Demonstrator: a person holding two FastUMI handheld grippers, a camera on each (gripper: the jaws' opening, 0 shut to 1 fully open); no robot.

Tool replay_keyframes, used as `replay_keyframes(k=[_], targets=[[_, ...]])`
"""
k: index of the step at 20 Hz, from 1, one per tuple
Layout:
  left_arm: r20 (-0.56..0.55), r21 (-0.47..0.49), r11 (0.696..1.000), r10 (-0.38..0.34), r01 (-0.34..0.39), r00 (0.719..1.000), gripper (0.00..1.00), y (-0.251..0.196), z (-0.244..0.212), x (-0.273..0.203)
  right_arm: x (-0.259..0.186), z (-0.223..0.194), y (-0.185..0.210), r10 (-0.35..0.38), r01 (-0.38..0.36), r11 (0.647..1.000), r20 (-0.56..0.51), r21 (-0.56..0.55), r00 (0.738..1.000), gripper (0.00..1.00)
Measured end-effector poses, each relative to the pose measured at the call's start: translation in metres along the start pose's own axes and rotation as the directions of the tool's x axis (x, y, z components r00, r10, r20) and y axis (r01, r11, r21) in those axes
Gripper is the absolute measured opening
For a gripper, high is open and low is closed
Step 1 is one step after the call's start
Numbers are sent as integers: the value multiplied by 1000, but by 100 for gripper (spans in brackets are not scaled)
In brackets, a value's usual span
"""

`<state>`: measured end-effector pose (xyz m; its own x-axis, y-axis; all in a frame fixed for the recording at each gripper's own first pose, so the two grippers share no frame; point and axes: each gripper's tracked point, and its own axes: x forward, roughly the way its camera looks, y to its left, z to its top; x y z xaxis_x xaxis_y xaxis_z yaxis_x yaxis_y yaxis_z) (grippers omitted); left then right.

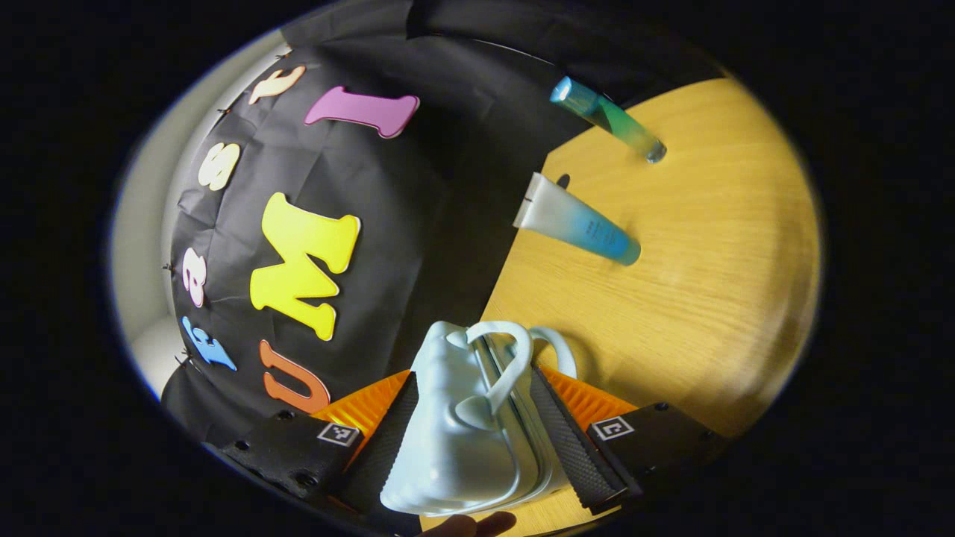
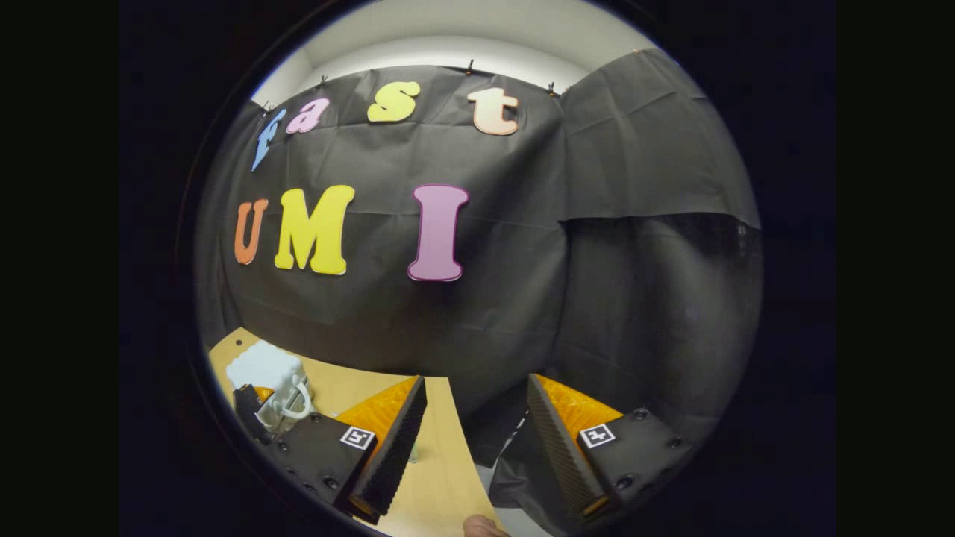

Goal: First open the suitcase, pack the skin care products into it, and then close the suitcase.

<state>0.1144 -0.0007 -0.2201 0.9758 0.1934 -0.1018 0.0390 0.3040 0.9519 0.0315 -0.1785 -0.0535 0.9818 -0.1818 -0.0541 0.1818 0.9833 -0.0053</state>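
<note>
A small pale blue suitcase (image 1: pixel 448 432) with white handles sits between the fingers of my left gripper (image 1: pixel 474 373), which is shut on its two sides; its shells look closed. Beyond it on the wooden table (image 1: pixel 694 283) lie a frosted tube with a blue end (image 1: pixel 578 221) and a slim green-blue bottle (image 1: pixel 608 118). In the right gripper view, my right gripper (image 2: pixel 476 382) stands open with nothing between its fingers, over the table's edge (image 2: pixel 440 477). The suitcase (image 2: pixel 265 369) shows far left there, with the left gripper (image 2: pixel 250 410) at it.
The black cloth wall (image 1: pixel 448 194) runs right along the table's far edge, close behind the tube and the bottle. A fingertip of the person's hand (image 1: pixel 470 526) shows at the bottom of the left gripper view. Bare wood lies to the right of the suitcase.
</note>
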Motion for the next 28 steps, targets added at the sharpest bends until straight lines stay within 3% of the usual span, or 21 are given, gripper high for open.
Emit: replay_keyframes(k=[3, 5, 12, 15, 20, 24, 28], targets=[[-30, 119, 993, 28, -24, 999, 93, -7, -1, 15, 9, -10, -18, -1, 1, 1000, -14, 15, 1000, 81], [-78, 183, 983, 11, 3, 997, 85, -12, -8, 26, 15, -19, -23, 19, -18, 999, -33, 30, 999, 81], [-162, 270, 956, -73, 116, 984, 28, -24, -10, 40, 34, -29, -27, 59, -58, 998, -60, 29, 996, 81], [-155, 265, 956, -86, 126, 984, 14, -22, -7, 40, 29, -22, -17, 48, -47, 999, -48, 27, 998, 81], [-124, 149, 980, -111, 129, 986, 3, 3, -6, 39, 15, -5, 9, 2, -2, 1000, -28, 21, 1000, 81], [-87, 0, 992, -122, 123, 989, 2, 44, -7, 31, 6, 9, 34, -33, 33, 999, -9, 29, 999, 81], [-40, -207, 974, -106, 95, 994, 3, 107, -26, 18, -5, 24, 73, -48, 47, 998, 21, 29, 999, 81]])
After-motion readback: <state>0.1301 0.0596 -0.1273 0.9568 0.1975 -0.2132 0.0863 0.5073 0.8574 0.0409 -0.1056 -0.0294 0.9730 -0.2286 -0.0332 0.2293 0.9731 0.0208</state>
